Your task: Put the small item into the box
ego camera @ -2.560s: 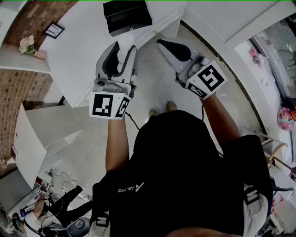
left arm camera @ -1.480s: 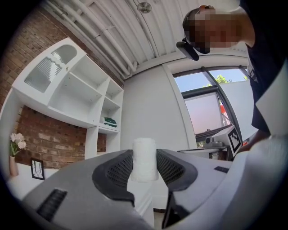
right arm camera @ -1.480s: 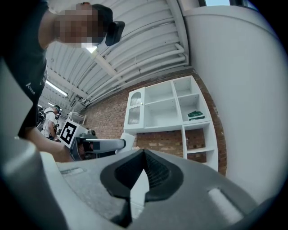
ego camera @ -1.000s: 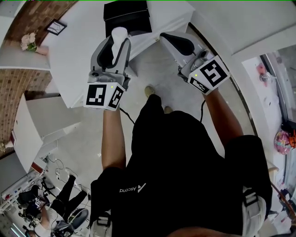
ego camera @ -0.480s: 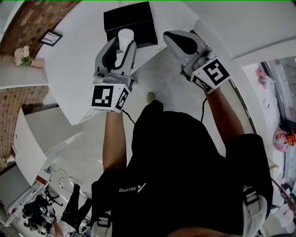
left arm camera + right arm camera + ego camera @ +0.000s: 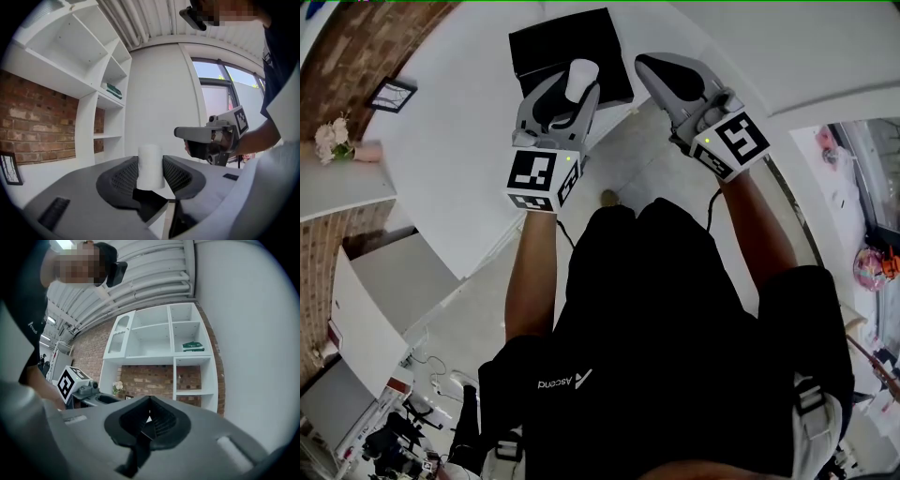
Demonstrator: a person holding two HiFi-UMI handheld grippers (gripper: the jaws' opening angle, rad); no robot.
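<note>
The left tongs (image 6: 578, 94) gripped a small white cylinder (image 6: 150, 165) upright between their pads (its top stood above them). Just ahead of those tips and below them sat the black box (image 6: 546, 42), resting on the white bench (image 6: 441, 141). To the right of the left tongs, the right tongs (image 6: 654, 67) were closed on nothing, their tips near the box's right side.

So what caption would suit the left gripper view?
Left gripper clamps a white cylinder, right gripper shut alongside, white shelves behind.
</note>
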